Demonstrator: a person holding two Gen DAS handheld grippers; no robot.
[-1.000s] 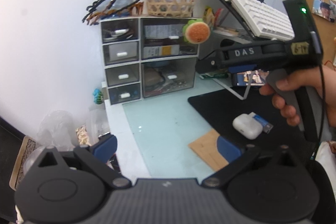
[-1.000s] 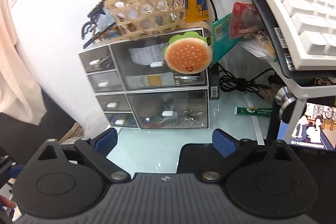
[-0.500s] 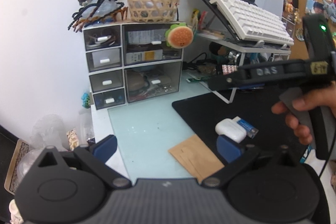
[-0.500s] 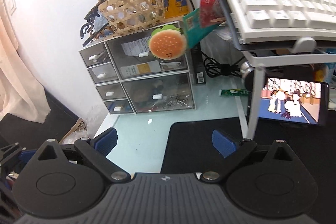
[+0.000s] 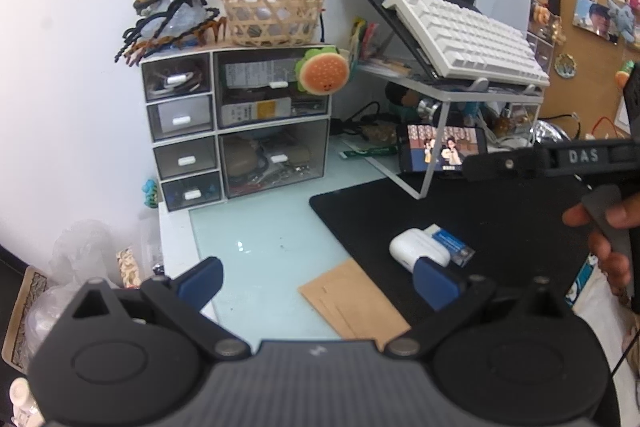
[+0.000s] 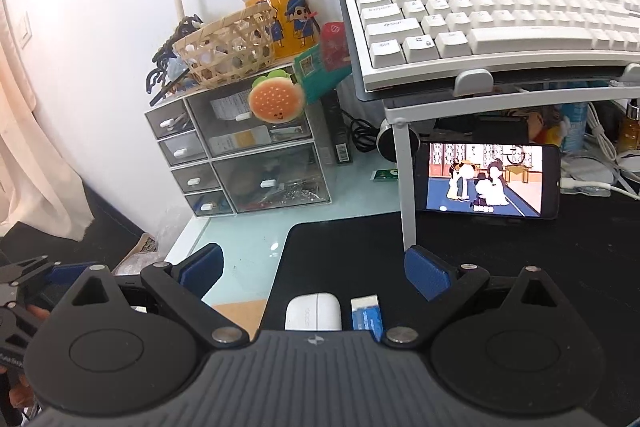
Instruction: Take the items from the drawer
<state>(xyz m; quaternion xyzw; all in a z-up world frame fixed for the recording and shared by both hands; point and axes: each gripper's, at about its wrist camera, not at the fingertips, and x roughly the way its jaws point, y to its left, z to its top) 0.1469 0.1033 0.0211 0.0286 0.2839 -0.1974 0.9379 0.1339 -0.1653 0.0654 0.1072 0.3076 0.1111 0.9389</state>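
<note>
The drawer organizer (image 5: 236,123) stands upright at centre left of the left wrist frame, against the wall, drawer fronts facing the glass desk (image 5: 260,243). All 7 drawers look shut: 4 small ones stacked on the left, 3 wider ones on the right, holding papers and clutter. A burger plush (image 5: 323,74) hangs at its upper right corner; a woven basket (image 5: 274,15) sits on top. Bare glass lies before it. The left gripper (image 5: 316,277) and right gripper (image 6: 314,267) both hover with jaws apart, holding nothing. A white earbud case (image 6: 313,311) lies on the black mat (image 6: 500,259).
</note>
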